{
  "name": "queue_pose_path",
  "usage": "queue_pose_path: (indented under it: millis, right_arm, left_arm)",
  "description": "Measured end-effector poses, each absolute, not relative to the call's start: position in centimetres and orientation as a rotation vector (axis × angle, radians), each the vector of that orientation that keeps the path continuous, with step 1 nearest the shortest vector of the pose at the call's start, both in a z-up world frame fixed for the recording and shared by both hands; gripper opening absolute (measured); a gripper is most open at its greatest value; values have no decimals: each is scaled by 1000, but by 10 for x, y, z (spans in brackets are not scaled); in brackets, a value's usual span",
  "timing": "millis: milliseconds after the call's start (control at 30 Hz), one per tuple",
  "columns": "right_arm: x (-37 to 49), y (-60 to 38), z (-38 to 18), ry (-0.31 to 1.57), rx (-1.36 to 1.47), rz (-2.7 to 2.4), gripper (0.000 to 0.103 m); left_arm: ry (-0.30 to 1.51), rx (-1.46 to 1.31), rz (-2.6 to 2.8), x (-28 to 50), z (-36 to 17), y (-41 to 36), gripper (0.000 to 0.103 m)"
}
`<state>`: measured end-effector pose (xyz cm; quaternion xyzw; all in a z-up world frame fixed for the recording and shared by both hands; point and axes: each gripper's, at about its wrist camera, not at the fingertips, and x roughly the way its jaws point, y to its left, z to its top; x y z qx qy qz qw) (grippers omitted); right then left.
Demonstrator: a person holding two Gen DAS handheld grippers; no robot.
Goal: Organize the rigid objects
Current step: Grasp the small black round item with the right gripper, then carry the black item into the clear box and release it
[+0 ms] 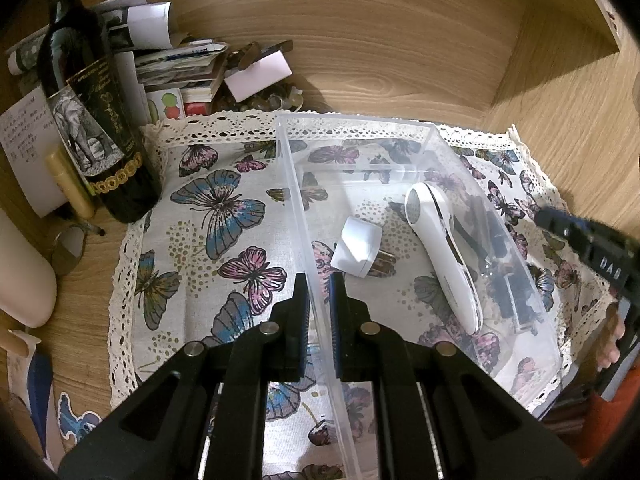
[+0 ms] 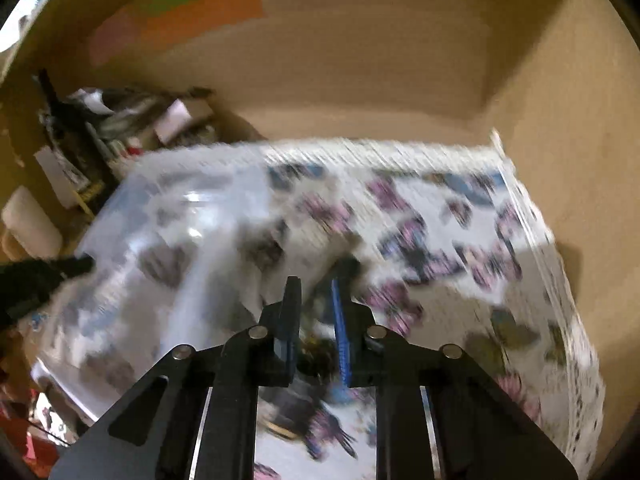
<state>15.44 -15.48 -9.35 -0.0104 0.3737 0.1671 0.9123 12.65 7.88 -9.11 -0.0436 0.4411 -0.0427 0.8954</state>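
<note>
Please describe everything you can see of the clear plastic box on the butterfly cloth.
The clear plastic box is a long, open-topped bin with thin transparent walls. It stands upright on the butterfly cloth. Inside lie a white plug adapter, a white handheld device and some dark items along its right wall. The left gripper is shut on its left wall, one finger inside, one outside.

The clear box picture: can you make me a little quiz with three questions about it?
1. True or false: the left gripper is clamped on the wall of the clear box.
2. Which lies inside the box? A) the wine bottle B) the white handheld device C) the round mirror
3. What pattern is on the cloth under the box?

Key: 1 true; 2 B; 3 butterflies.
</note>
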Motion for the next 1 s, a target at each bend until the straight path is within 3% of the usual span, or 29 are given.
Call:
queue_pose_path:
  millis: [267,400,500,767,833,1000]
  right_arm:
    - [160,-141,-75,719,-79,348,15]
    - [159,-160,-90,778,-42,328,36]
    - [151,-173,-104,814,-50,292,42]
    - [147,-200,-159,967,-12,238,42]
    - [147,-203,-166,984,-4,240,30]
    - [144,-201,-143,910,-2,272,29]
  left_arm:
    - [913,-92,-90,127,-91,80,9]
    - [915,-88,-90,127,-91,82,9]
    - [919,-87,-94,127,-92,83,9]
    - [917,-83,-86,127,-93,82,9]
    - [917,-82,-84,127,-93,82,9]
    - [916,-75,-78,126,-93,81,9]
